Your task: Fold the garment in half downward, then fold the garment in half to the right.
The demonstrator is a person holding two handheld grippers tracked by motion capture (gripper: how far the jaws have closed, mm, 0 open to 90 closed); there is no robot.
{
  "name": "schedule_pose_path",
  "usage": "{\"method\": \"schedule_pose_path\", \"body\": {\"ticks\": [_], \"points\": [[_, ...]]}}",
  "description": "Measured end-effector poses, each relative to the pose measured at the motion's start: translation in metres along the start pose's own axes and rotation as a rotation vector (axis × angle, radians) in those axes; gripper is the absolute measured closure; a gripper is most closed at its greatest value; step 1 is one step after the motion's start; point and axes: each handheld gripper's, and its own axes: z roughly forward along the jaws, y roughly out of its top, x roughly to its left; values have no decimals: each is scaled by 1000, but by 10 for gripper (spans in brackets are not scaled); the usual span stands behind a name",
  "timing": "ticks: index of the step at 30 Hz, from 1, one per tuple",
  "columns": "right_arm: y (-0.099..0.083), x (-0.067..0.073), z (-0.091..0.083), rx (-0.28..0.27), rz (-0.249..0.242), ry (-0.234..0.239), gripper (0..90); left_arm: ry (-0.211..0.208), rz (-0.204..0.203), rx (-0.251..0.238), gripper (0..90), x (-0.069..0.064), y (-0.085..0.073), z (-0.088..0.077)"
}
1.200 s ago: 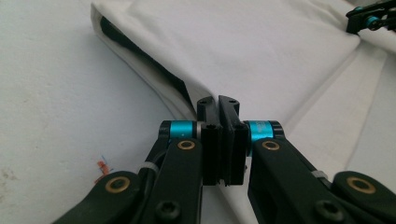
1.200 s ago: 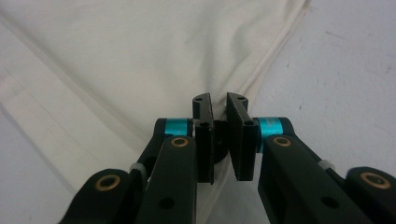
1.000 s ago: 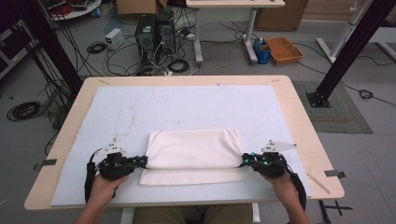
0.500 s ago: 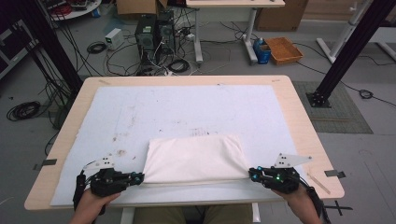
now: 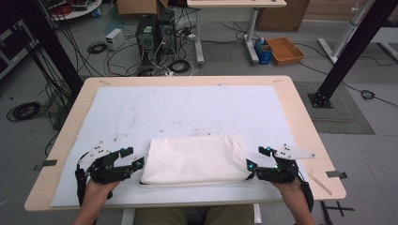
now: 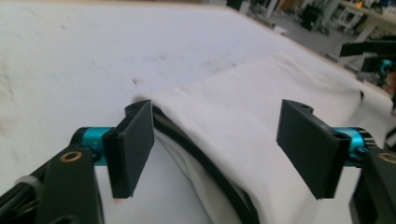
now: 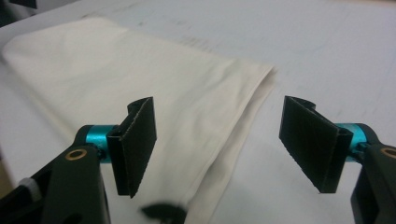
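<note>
White folded cloth (image 5: pixel 195 159) lies flat on the pale mat (image 5: pixel 187 112) that covers the wooden table (image 5: pixel 70 122), close to the near edge and roughly midway between the left and right edges.

Left side: the left gripper (image 5: pixel 133 161) sits near the near-left corner, just beside the left end of the cloth. Its jaws have just been opening and now stand wide apart. In the left gripper view (image 6: pixel 217 144) the cloth's left end (image 6: pixel 261 135) lies between and below the two black pads (image 6: pixel 133 147), and neither pad presses on it. A dark seam or inner layer shows along the folded edge there. A hand (image 5: pixel 96 192) holds the gripper from the near edge.

Centre: the cloth is a rectangle with its long sides parallel to the near edge; a lower layer projects slightly along its near side.

Right side: the right gripper (image 5: pixel 256 161) rests just beside the right end of the cloth, near the near-right corner. Its jaws have just been opening and stand wide. In the right gripper view (image 7: pixel 217 144) the cloth's folded corner (image 7: pixel 219 112) lies between the pads without contact.
</note>
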Motion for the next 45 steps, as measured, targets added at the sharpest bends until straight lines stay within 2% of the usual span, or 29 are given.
{"method": "schedule_pose_path", "body": {"ticks": [2,5,6,9,17,23,27,31,36,42,45], "points": [[7,-4,8,-21,8,-42,214,7,4,-37,266,6,6,5],[16,-13,21,-23,15,-82,213,26,21,-75,266,14,12,13],[18,-17,24,-31,30,-87,213,29,18,-90,266,15,13,15],[20,-23,29,-60,69,-92,210,49,45,-127,266,18,14,17],[14,-24,26,-50,25,-113,208,87,99,-124,251,23,9,15],[15,-24,26,-70,21,-125,208,67,97,-142,246,22,7,12],[16,-23,28,-69,12,-130,208,65,100,-113,246,22,5,13],[16,-22,30,-61,6,-129,208,68,82,-113,246,22,3,11],[14,-24,28,-71,15,-133,208,69,93,-95,246,19,3,14],[15,-23,26,-78,20,-141,208,94,109,-39,246,15,2,16],[15,-21,27,-77,19,-137,208,102,101,-19,246,14,3,18]]}}
